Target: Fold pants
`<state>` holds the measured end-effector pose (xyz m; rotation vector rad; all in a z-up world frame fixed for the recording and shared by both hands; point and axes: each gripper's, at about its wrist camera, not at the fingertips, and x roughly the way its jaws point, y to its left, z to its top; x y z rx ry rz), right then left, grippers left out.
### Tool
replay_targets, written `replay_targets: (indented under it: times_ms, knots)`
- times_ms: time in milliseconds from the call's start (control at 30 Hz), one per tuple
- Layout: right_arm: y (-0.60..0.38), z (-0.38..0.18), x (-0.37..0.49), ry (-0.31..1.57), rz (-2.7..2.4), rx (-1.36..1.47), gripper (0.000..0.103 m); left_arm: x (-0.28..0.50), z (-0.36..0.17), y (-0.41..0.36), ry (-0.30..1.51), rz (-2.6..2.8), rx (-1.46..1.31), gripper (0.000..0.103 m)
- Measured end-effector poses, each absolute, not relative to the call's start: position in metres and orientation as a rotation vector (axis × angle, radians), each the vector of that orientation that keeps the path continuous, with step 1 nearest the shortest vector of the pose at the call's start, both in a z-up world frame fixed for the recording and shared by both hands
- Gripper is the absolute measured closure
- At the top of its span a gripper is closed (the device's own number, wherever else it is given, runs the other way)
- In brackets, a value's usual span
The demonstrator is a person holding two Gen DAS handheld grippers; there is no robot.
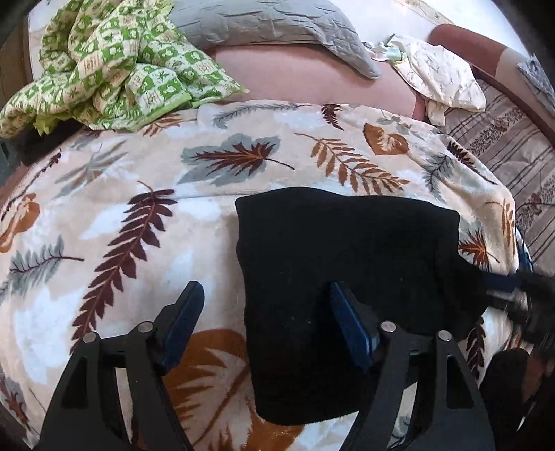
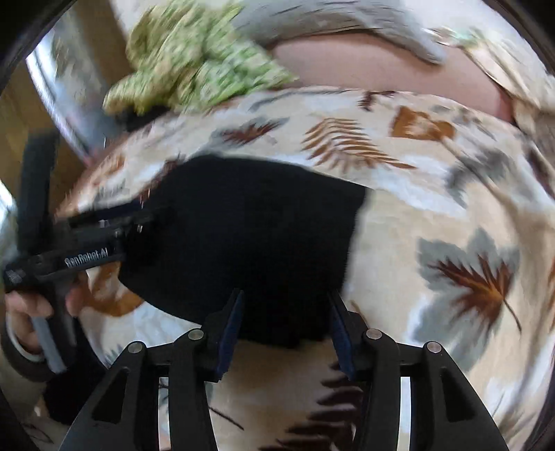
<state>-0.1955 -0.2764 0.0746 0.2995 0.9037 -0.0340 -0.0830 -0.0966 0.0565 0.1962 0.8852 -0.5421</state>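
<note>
The black pants point(image 1: 347, 263) lie folded into a compact rectangle on the leaf-print blanket point(image 1: 138, 194). My left gripper point(image 1: 265, 289) is open, its jaws straddling the pants' left edge, holding nothing. My right gripper point(image 2: 286, 298) is open and empty over the near edge of the pants point(image 2: 249, 236). In the left wrist view the right gripper point(image 1: 520, 295) shows blurred at the pants' right side. In the right wrist view the left gripper point(image 2: 104, 236) and the hand holding it are at the pants' left side. The right wrist view is motion-blurred.
A green checked quilt point(image 1: 111, 62) lies bunched at the back left. A grey pillow point(image 1: 270, 27) and a cream cloth point(image 1: 440, 79) lie at the back. A striped cover point(image 1: 513, 156) lies to the right. The bed's left edge point(image 2: 62, 114) drops off.
</note>
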Motion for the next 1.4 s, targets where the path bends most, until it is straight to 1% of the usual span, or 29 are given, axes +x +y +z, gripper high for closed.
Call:
replay_targets:
  times_ms: [33, 67, 100, 133, 167, 200, 233, 267, 333, 400, 533, 600, 733, 800, 833, 900, 1000, 1067, 1133, 1200, 1400]
  knots:
    - [-0.286, 0.079, -0.194, 0.860, -0.060, 0.332, 0.050, -0.085, 0.057, -0.097, 0.883, -0.542, 0.198, 0.028]
    - [-0.295, 0.082, -0.192, 0.821, -0.099, 0.362, 0.037, -0.086, 0.056, -0.097, 0.881, -0.538, 0.197, 0.028]
    - [-0.303, 0.082, -0.188, 0.786, -0.129, 0.391, 0.027, -0.085, 0.055, -0.097, 0.881, -0.533, 0.192, 0.028]
    - [-0.308, 0.078, -0.180, 0.770, -0.129, 0.421, 0.022, -0.085, 0.054, -0.096, 0.884, -0.528, 0.183, 0.028]
    - [-0.311, 0.074, -0.171, 0.782, -0.116, 0.444, 0.024, -0.085, 0.053, -0.095, 0.886, -0.522, 0.171, 0.028]
    - [-0.313, 0.067, -0.159, 0.810, -0.085, 0.470, 0.029, -0.084, 0.053, -0.093, 0.886, -0.516, 0.161, 0.028]
    - [-0.310, 0.061, -0.147, 0.838, -0.041, 0.478, 0.063, -0.085, 0.053, -0.091, 0.882, -0.501, 0.159, 0.028]
    - [-0.306, 0.060, -0.137, 0.853, -0.037, 0.452, 0.093, -0.086, 0.053, -0.090, 0.871, -0.478, 0.162, 0.028]
    - [-0.297, 0.068, -0.128, 0.826, -0.051, 0.377, 0.098, -0.089, 0.056, -0.085, 0.842, -0.443, 0.149, 0.028]
    - [-0.293, 0.077, -0.122, 0.789, -0.042, 0.354, 0.098, -0.089, 0.053, -0.084, 0.844, -0.436, 0.137, 0.027]
    - [-0.288, 0.057, -0.115, 0.885, -0.102, 0.270, 0.097, -0.086, 0.047, -0.087, 0.863, -0.449, 0.128, 0.027]
    - [-0.289, 0.056, -0.123, 0.889, -0.122, 0.278, 0.089, -0.085, 0.048, -0.087, 0.865, -0.452, 0.131, 0.027]
    - [-0.293, 0.071, -0.143, 0.871, -0.148, 0.285, 0.087, -0.082, 0.062, -0.082, 0.848, -0.443, 0.112, 0.027]
    - [-0.290, 0.080, -0.151, 0.846, -0.129, 0.296, 0.080, -0.076, 0.068, -0.080, 0.841, -0.429, 0.098, 0.027]
    - [-0.285, 0.086, -0.154, 0.829, -0.109, 0.291, 0.072, -0.072, 0.070, -0.080, 0.844, -0.423, 0.089, 0.027]
    - [-0.272, 0.094, -0.157, 0.804, -0.052, 0.271, 0.066, -0.061, 0.074, -0.082, 0.840, -0.421, 0.071, 0.027]
    - [-0.253, 0.092, -0.149, 0.830, 0.006, 0.224, 0.066, -0.041, 0.069, -0.095, 0.881, -0.424, 0.091, 0.027]
    - [-0.244, 0.081, -0.144, 0.890, -0.005, 0.180, 0.068, -0.032, 0.061, -0.103, 0.916, -0.412, 0.119, 0.027]
    - [-0.237, 0.068, -0.147, 0.953, -0.028, 0.143, 0.068, -0.028, 0.054, -0.108, 0.933, -0.410, 0.140, 0.024]
    - [-0.231, 0.062, -0.161, 0.946, -0.038, 0.117, 0.068, -0.030, 0.054, -0.107, 0.925, -0.407, 0.132, 0.021]
    - [-0.239, 0.068, -0.173, 0.906, -0.033, 0.196, 0.068, -0.044, 0.064, -0.097, 0.896, -0.409, 0.112, 0.021]
